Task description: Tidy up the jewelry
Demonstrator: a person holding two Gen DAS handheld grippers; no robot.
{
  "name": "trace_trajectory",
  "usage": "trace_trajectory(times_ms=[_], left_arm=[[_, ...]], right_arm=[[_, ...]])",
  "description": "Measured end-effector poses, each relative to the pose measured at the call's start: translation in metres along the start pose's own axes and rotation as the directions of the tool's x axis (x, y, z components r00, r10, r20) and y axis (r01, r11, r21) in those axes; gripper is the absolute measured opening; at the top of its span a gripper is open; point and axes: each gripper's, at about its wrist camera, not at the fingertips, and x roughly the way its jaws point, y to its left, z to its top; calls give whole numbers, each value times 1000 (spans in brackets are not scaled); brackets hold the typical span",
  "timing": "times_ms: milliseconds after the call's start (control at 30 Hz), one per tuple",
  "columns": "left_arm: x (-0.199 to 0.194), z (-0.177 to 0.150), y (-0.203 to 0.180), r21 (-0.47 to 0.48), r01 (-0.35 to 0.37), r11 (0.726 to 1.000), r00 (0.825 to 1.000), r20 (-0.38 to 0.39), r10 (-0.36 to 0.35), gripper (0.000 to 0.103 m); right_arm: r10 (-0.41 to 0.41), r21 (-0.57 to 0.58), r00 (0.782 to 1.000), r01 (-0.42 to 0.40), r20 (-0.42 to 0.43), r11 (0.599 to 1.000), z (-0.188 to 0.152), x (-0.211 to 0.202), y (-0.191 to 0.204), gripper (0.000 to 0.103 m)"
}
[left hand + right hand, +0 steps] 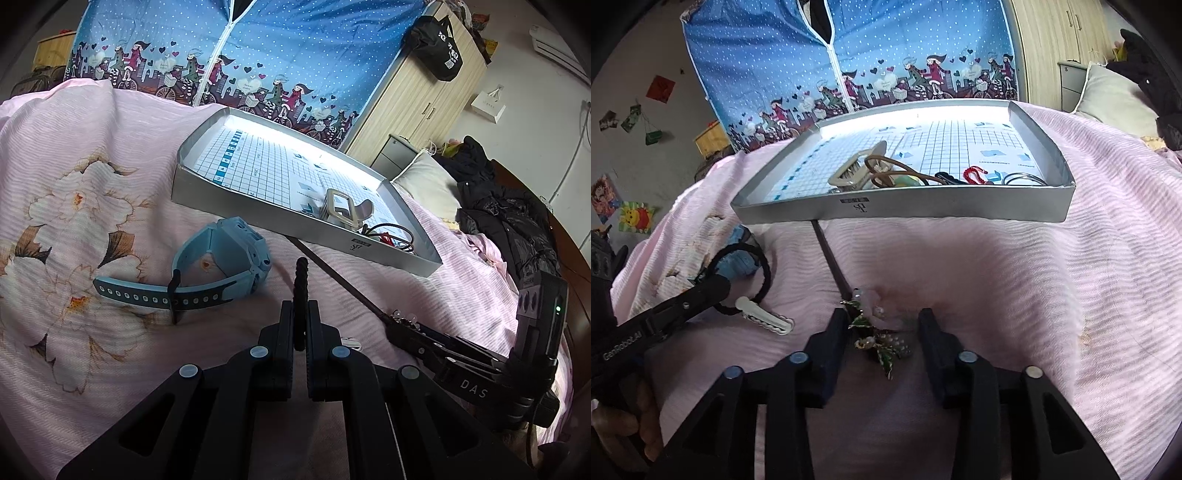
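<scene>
Brown hair stick (831, 258) is lying on the pink bed, flowered head (875, 325) between the right tool's (882, 325) spread fingers, shaft running toward 11 o'clock under the tray (923, 212). Left tool (301, 314) is pinching a black hair tie (301, 291).

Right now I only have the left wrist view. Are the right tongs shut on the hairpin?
Observer: No. The right tongs are open, one finger on each side of the hairpin at its flower end.
Operator: Anything loose by my hair tie?
Observer: A white clip lies on the bedspread, against the loop of the hair tie that the left tongs grip.
Operator: What's next to the claw clip in the tray?
Observer: Brown elastic loops lie against the claw clip, near the front wall of the tray.
</scene>
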Motion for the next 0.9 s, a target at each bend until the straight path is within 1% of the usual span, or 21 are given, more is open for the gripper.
trace_trajectory(times_ms=[133, 167, 233, 300, 333, 467, 667, 800, 833, 900], left_arm=[[0, 0, 0, 1, -2, 1000, 1000, -1, 2, 3], [0, 0, 0, 1, -1, 1000, 1000, -1, 1, 3], [0, 0, 0, 1, -1, 1000, 1000, -1, 1, 3], [0, -1, 0, 1, -1, 1000, 1000, -2, 1, 3], [0, -1, 0, 1, -2, 1000, 1000, -2, 2, 3], [0, -1, 0, 2, -2, 1000, 1000, -1, 2, 3], [0, -1, 0, 4, 0, 1000, 1000, 2, 0, 3], [-1, -1, 0, 10, 2, 1000, 1000, 12, -2, 3], [-2, -1, 1, 11, 0, 1000, 1000, 13, 0, 3], [-1, -1, 1, 10, -8, 1000, 1000, 13, 7, 3]], right_arm=[[-29, -43, 1000, 29, -12, 999, 3, 5, 4, 42], [-29, -55, 999, 28, -23, 998, 5, 8, 5, 43], [-18, -62, 999, 17, -30, 998, 7, 11, 5, 44], [-2, -58, 1000, 1, -31, 998, 9, 13, 2, 40], [14, -59, 1000, -15, -26, 998, 9, 12, 1, 34], [39, -54, 999, -39, -6, 998, 8, 9, 1, 30], [105, -12, 994, -105, 26, 994, 9, 1, -5, 27], [144, -1, 988, -144, 50, 990, 8, -7, -4, 22], [148, -5, 988, -148, 50, 989, 8, -8, -3, 12], [156, -10, 986, -156, 49, 988, 6, -11, 0, 12]])
